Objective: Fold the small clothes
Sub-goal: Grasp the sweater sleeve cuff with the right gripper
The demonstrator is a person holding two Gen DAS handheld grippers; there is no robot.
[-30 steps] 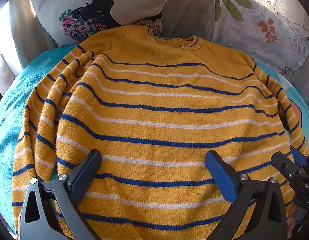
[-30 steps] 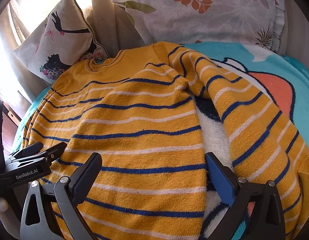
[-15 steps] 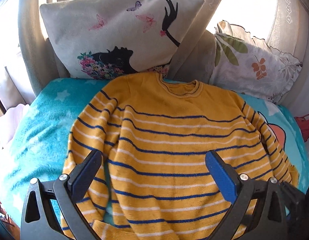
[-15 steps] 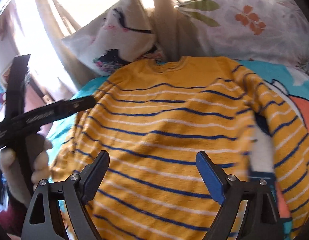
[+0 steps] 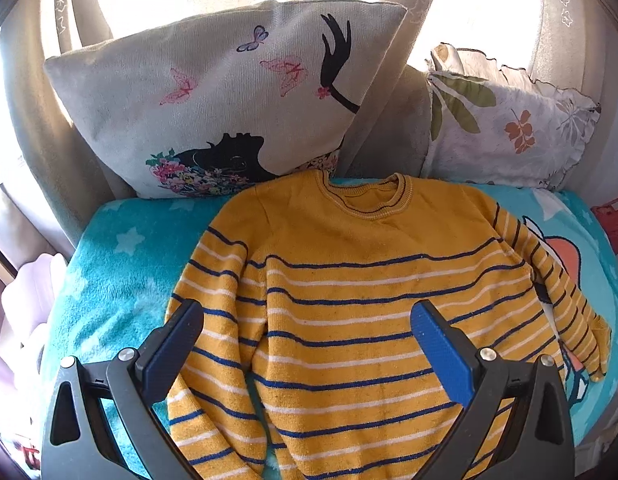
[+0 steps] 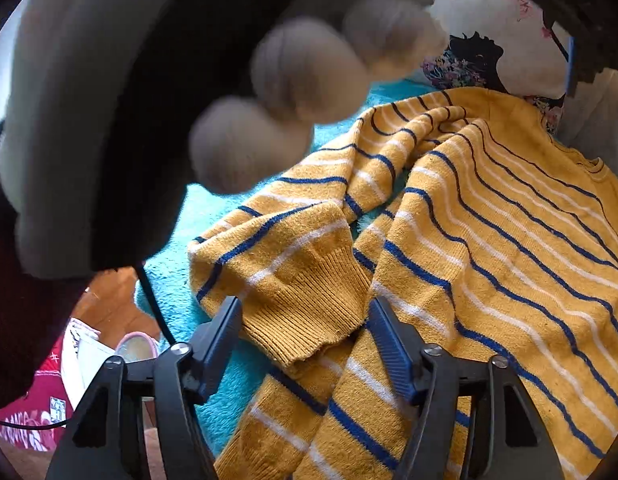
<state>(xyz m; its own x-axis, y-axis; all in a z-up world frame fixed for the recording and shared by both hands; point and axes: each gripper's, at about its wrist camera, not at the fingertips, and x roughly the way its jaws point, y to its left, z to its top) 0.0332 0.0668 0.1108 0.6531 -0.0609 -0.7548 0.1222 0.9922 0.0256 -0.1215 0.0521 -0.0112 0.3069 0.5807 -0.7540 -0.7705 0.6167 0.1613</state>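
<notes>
A small yellow sweater with blue and white stripes lies flat, neck away from me, on a turquoise blanket. Its left sleeve is folded down beside the body and its right sleeve lies out to the right. My left gripper is open and empty, held above the sweater's lower half. In the right wrist view the sweater fills the right side. My right gripper is open, its jaws on either side of the ribbed cuff of the left sleeve, not closed on it.
Two printed cushions lean against the curtain behind the neck. A gloved hand on the other gripper's handle blocks the upper left of the right wrist view. Floor and clutter lie beyond the blanket's left edge.
My left gripper has pulled back and up, so the whole sweater now shows. My right gripper has swung across to the left sleeve's cuff and narrowed its opening.
</notes>
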